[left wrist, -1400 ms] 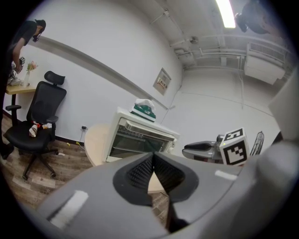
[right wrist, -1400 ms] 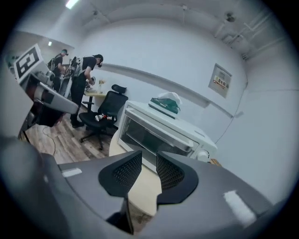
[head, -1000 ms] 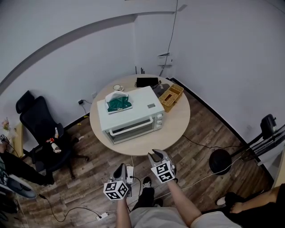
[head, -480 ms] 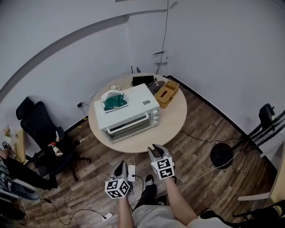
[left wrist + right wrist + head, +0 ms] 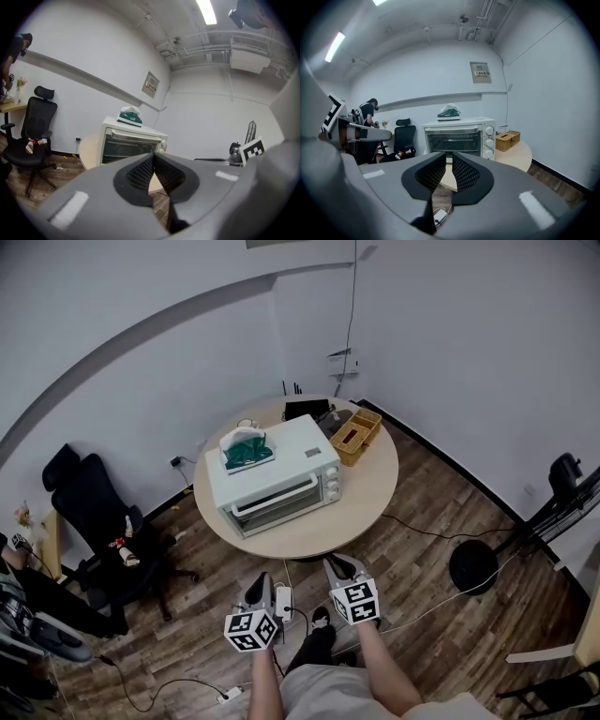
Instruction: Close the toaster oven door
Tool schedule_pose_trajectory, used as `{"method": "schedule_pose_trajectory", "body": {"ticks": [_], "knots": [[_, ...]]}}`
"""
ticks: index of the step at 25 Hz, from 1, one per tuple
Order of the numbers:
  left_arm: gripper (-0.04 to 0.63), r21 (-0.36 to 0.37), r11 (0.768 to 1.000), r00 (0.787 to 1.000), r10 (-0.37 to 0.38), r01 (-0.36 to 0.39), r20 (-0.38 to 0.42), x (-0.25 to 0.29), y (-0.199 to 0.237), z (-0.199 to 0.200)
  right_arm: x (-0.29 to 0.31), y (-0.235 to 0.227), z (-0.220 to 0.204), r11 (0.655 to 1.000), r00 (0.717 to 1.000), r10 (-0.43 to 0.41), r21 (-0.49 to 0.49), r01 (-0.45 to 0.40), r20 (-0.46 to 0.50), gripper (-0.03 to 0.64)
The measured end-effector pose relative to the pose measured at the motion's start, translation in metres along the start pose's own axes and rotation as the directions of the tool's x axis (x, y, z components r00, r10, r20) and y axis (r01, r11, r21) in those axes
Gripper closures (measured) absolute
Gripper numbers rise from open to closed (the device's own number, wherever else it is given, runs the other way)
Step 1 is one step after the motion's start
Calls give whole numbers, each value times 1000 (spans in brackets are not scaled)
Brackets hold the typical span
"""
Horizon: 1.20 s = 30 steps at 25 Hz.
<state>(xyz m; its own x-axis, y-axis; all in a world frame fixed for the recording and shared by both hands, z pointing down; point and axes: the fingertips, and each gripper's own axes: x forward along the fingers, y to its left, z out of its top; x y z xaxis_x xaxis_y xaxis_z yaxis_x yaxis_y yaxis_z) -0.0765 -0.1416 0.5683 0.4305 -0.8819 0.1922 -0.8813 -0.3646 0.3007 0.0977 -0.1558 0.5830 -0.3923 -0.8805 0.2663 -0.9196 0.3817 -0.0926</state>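
The white toaster oven (image 5: pixel 277 486) stands on the round wooden table (image 5: pixel 367 504), its glass door upright against the front. It also shows ahead in the left gripper view as the oven (image 5: pixel 129 144) and in the right gripper view as the oven (image 5: pixel 458 137). Both grippers hover over the floor in front of the table, well short of the oven. My left gripper (image 5: pixel 260 581) (image 5: pixel 153 157) is shut and holds nothing. My right gripper (image 5: pixel 336 564) (image 5: pixel 449 157) has just been closing; its jaws stand nearly together with only a thin slit and nothing between them.
A green tissue pack (image 5: pixel 247 449) lies on the oven's top. A wicker basket (image 5: pixel 357 437) sits at the table's far right. A black office chair (image 5: pixel 89 514) stands left; a power strip (image 5: pixel 283 600) and cables lie on the floor below the grippers. A round black stand base (image 5: pixel 472 566) is at right.
My right gripper has shifted a little to the right and rolled slightly. The left gripper has barely moved, and the oven looks the same throughout.
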Motion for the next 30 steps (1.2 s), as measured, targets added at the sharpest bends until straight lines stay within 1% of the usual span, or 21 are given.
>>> {"method": "schedule_pose_trajectory", "body": {"ticks": [1, 6, 14, 20, 30], "knots": [[537, -1, 1000, 1000, -1, 1, 3, 0, -1, 1, -1, 0, 1, 1000, 1000, 1, 1, -1, 2, 582], [538, 8, 1000, 1000, -6, 5, 16, -6, -4, 7, -5, 2, 7, 1000, 1000, 1, 3, -1, 16, 616], [537, -9, 1000, 1000, -1, 1, 1, -13, -1, -6, -9, 10, -4, 1000, 1000, 28, 13, -28, -7, 617], [537, -11, 1000, 1000, -5, 5, -20, -19, 0, -19, -14, 13, -11, 999, 999, 35, 39, -35, -12, 617], [538, -5, 1000, 1000, -18, 17, -20, -19, -6, -14, -19, 16, -9, 999, 999, 44, 32, -44, -8, 617]]}}
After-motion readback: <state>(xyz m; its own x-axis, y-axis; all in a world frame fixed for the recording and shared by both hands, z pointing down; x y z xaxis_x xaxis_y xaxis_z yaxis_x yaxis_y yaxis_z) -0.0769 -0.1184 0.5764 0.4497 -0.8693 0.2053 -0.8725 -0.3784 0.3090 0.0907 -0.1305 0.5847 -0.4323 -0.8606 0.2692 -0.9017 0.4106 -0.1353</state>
